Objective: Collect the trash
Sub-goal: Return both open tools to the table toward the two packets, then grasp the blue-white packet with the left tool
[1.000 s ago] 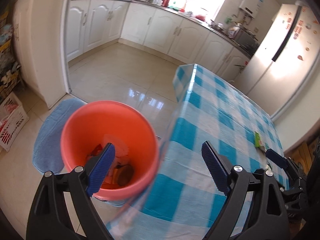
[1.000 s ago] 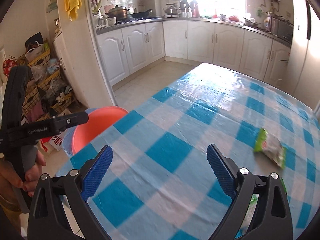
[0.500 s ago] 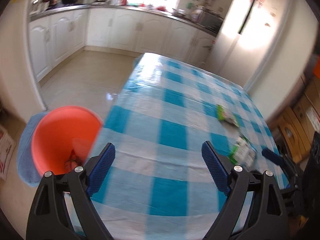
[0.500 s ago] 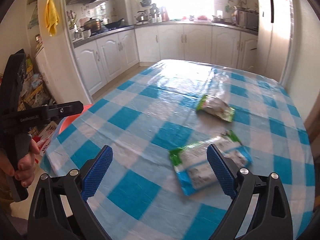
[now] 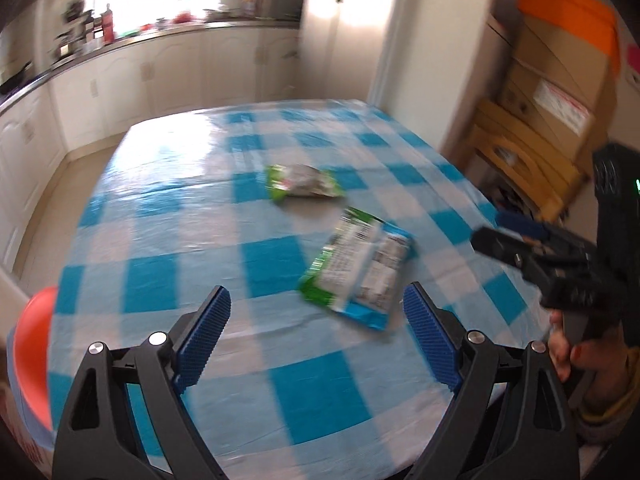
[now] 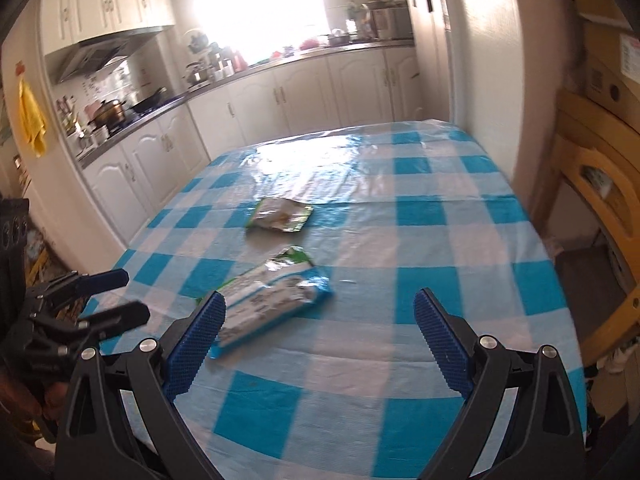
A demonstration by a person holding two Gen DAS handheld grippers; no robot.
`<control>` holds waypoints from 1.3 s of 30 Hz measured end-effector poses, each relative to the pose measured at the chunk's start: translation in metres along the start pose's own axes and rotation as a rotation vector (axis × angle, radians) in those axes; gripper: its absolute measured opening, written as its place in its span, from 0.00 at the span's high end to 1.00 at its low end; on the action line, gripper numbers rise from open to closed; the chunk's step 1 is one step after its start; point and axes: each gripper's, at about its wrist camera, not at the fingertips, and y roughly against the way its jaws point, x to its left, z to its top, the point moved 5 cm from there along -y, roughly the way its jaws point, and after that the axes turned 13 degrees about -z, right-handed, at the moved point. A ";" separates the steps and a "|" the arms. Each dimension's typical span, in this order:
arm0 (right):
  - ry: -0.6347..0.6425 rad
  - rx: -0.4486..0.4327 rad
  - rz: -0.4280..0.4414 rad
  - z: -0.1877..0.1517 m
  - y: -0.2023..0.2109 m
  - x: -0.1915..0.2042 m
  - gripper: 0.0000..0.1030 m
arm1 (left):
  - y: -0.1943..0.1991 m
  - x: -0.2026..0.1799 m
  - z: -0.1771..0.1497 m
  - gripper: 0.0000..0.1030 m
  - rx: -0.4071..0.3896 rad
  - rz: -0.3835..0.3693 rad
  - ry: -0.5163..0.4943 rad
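Hovering over the checkered bench, left tongs and right tongs both gape wide, empty; two wrappers mid-frame, white kitchen cabinets behind.

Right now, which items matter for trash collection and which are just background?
Task items:
near wrapper
far wrapper
orange bin
left tool, open
right tool, open

Background:
checkered tablecloth
cardboard boxes
yellow cloth
pot
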 end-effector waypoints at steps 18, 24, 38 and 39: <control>-0.099 0.064 0.000 0.002 -0.029 -0.042 0.09 | -0.086 -0.014 0.011 0.14 0.225 -0.033 -0.154; -0.090 0.073 0.002 0.007 -0.036 -0.039 0.09 | -0.100 -0.012 0.015 0.14 0.234 -0.045 -0.159; -0.105 0.098 0.007 0.010 -0.045 -0.038 0.09 | -0.102 -0.014 0.021 0.35 0.173 0.014 -0.147; -0.106 0.099 0.007 0.010 -0.045 -0.038 0.09 | -0.102 -0.014 0.021 0.36 0.171 0.017 -0.144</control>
